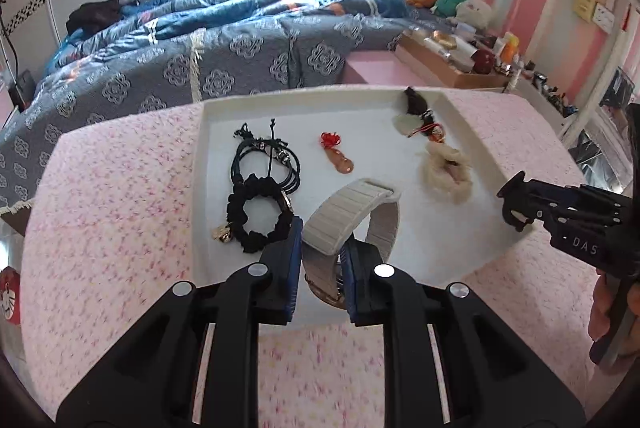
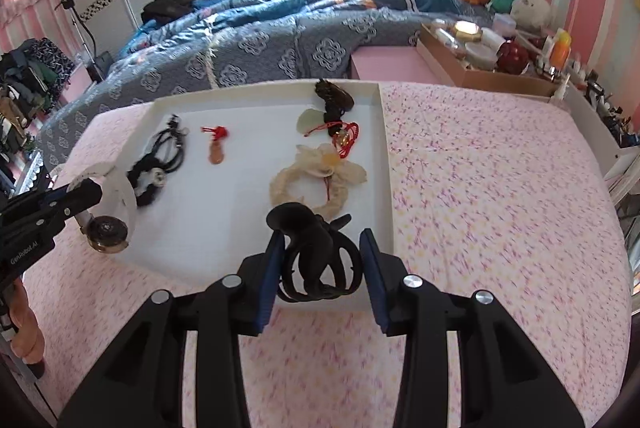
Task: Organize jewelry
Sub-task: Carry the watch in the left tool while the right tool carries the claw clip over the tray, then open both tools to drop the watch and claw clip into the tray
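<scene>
From the left wrist camera we see our left gripper [image 1: 320, 252] clenched on a watch [image 1: 352, 216], its blue pads pressed against the pale grey ribbed strap near the front edge of the white tray [image 1: 472, 132], the round watch case hanging low between the fingers. The tray sits on a pink speckled cloth [image 1: 112, 212]. Inside the tray, just left of our fingers, lies a black scrunchie [image 1: 260, 220] with a small gold charm at its side, and touching it from behind is a bundle of black cord bracelets [image 1: 266, 158]. Toward the middle lies an orange pendant [image 1: 340, 158] with a red knot, further right a cream fabric scrunchie [image 1: 446, 170], and in the far right corner a tangle of dark, pale green and red pieces [image 1: 418, 118]. Our right gripper [image 1: 516, 204] shows at the right edge of the tray; from here we cannot tell how its jaws stand. From the right wrist camera, our right gripper [image 2: 320, 264] stands with its jaws released and spread, a cluster of black hair ties [image 2: 316, 252] lying between the pads at the front edge of the tray [image 2: 386, 156], resting against the left pad and apart from the right one. Just beyond them is the cream fabric scrunchie [image 2: 320, 176]. At the left, our left gripper [image 2: 80, 196] holds the watch [image 2: 108, 224] over the tray's near left corner, its round case facing us.
</scene>
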The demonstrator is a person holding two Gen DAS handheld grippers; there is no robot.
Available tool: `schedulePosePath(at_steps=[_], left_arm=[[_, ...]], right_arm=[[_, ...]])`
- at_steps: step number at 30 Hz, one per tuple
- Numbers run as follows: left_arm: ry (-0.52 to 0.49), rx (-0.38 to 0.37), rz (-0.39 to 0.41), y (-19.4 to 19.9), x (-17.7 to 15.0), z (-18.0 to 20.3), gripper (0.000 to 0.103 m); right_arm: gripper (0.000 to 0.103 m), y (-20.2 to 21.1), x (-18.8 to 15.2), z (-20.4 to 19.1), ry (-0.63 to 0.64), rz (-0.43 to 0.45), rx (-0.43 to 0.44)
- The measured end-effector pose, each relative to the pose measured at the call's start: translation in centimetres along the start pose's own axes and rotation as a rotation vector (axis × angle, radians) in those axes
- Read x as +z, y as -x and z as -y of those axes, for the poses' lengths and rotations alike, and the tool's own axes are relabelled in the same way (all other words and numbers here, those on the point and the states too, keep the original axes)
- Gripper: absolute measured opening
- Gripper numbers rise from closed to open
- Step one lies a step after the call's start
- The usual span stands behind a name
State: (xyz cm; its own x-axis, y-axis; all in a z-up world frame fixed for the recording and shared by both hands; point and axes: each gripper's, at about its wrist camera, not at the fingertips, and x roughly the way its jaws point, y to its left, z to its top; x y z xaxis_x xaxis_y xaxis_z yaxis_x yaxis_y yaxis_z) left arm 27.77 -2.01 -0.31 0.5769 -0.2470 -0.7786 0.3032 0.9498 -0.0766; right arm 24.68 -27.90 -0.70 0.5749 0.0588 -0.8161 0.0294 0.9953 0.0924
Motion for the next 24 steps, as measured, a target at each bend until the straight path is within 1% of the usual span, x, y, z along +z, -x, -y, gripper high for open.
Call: schedulePosePath(at_steps=[4, 6, 8, 11, 14, 15, 16, 18, 21, 24], left_arm=[[0.011, 0.0, -0.036, -2.4, -0.4, -0.3, 0.017], [0.009, 0.016, -0.051, -3.3, -0.7, -0.4, 0.017], [0.004, 0.03, -0.045, -3.6, -0.9, -0.5, 0.017], [0.009, 0.025, -0.048, -3.8, -0.9, -0.6, 0.017], [0.003, 0.038, -0.046, -3.8, -1.2, -0.7, 0.018], [0.002, 0.043, -0.049, -3.8, -1.3, -0.7, 0.02], [0.003, 0.044, -0.051, -3.8, -1.4, -0.7, 0.025], [0.005, 0.045, -0.052, -3.6, -1.5, -0.7, 0.032], [0.004, 0.051, -0.067, -3.5, -1.9, -0.6, 0.033], [0.0, 0.066, -0.068, -3.2, -2.3, -0.3, 0.044]], right_arm=[[0.039, -1.7, 0.2, 0.0, 0.002, -0.011, -0.021], [0.039, -2.6, 0.1, 0.2, -0.005, -0.027, -0.019], [0.039, -3.2, 0.0, 0.4, -0.011, -0.033, -0.02], [0.039, -3.8, -0.3, 0.6, -0.01, -0.047, -0.023], [0.04, -4.0, -0.4, 0.7, -0.014, -0.047, -0.017], [0.04, -4.0, -0.4, 0.7, -0.013, -0.05, -0.016], [0.04, -3.9, -0.4, 0.7, -0.011, -0.053, -0.015], [0.04, -3.9, -0.4, 0.7, -0.015, -0.055, -0.008], [0.04, -3.8, -0.5, 0.7, -0.017, -0.055, -0.001], [0.041, -3.6, -0.5, 0.6, -0.014, -0.05, 0.006]])
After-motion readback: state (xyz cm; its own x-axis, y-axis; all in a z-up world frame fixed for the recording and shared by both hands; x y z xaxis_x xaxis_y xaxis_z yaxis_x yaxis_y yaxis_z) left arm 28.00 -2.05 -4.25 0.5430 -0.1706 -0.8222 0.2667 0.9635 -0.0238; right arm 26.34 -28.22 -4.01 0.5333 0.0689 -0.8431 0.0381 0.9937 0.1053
